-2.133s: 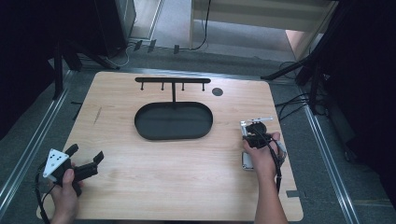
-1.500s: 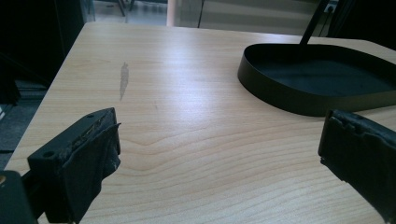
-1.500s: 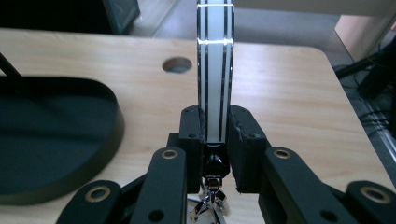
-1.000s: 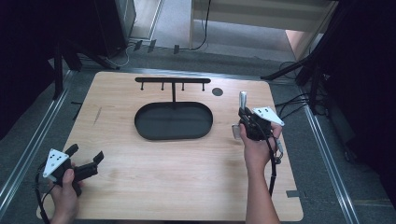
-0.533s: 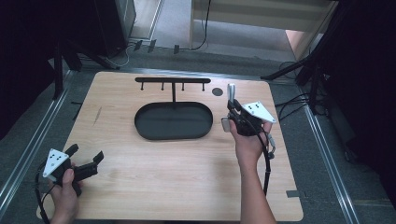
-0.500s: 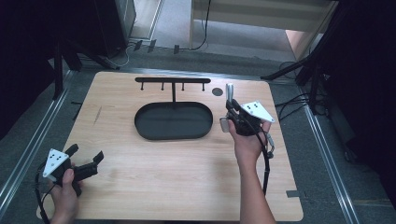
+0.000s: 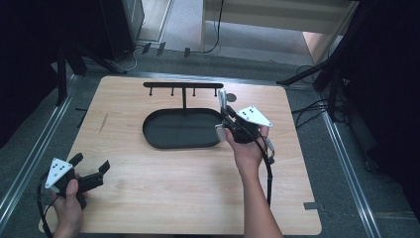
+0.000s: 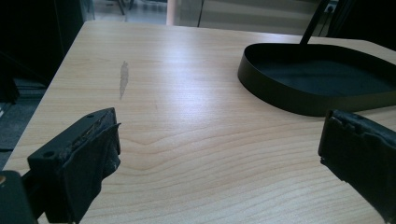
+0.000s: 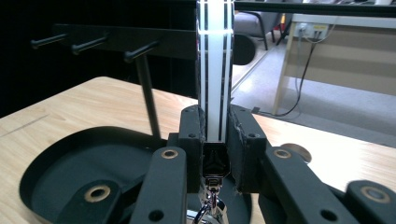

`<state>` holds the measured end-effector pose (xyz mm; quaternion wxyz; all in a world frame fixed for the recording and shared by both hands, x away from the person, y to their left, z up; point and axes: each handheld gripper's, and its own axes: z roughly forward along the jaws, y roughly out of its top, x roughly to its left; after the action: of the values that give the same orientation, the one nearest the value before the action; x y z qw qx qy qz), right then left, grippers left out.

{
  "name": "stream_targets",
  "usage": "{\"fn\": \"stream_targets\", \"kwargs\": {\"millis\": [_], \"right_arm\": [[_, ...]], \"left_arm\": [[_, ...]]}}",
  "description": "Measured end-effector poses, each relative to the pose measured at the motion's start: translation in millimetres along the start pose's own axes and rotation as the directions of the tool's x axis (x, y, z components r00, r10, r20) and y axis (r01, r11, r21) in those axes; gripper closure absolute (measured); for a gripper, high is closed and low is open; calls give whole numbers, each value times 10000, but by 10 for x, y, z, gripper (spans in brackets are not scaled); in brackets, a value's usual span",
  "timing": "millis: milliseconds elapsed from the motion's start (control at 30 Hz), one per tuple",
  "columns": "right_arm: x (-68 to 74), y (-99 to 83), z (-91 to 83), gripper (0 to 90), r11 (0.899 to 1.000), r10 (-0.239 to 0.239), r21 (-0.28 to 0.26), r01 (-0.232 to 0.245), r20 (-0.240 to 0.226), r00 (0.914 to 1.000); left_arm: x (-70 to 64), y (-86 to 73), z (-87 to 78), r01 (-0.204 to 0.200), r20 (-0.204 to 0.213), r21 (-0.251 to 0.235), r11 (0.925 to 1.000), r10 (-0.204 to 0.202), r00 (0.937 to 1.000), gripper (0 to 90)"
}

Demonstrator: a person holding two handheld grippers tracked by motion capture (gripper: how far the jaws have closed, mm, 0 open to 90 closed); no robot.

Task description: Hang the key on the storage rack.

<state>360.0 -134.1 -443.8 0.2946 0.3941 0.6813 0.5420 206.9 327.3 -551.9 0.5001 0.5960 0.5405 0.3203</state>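
High view: right claw (image 7: 225, 115) clamped on a white strap with dark stripes (image 7: 222, 98), held upright, long axis near vertical, a metal clasp (image 9: 211, 207) dangling below the jaws. It sits at the tray's (image 7: 154, 140) right end, just short of the peg rack (image 7: 183, 86); the nearest peg lies slightly ahead and left of the strap top. Left claw (image 7: 89, 171) gapes idle at the surface's (image 7: 163, 188) near-left corner, well apart. Right hand is plainly the nearer for hanging.

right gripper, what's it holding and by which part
The right gripper is shut on a white strap with black stripes, jaws clamping its lower end just above a black and silver metal clasp. The left gripper is open, holding nothing.
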Motion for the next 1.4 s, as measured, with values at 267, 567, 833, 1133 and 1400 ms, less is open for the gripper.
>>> {"fn": "stream_targets", "kwargs": {"millis": [267,567,833,1133,1400], "right_arm": [[109,-2,114,770,9998,-40,210,51,-529,9986],[96,-25,248,770,9982,277,543,-245,-593,9979],[18,-46,284,771,9953,712,696,-669,-613,9956],[-32,-46,294,770,9904,1261,672,-1211,-754,9891],[-30,-43,298,770,9876,1493,599,-1453,-686,9864]], "left_arm": [[1,-1,-1,-5,15,-14,10000,5,10000,0],[6,-1,-5,9,21,-21,10000,-9,10000,0],[7,0,-4,38,33,-13,10000,-38,10000,0],[5,-1,-2,23,23,-30,10000,-22,10000,0],[5,-1,-3,24,26,-31,10000,-24,10000,0]]}}
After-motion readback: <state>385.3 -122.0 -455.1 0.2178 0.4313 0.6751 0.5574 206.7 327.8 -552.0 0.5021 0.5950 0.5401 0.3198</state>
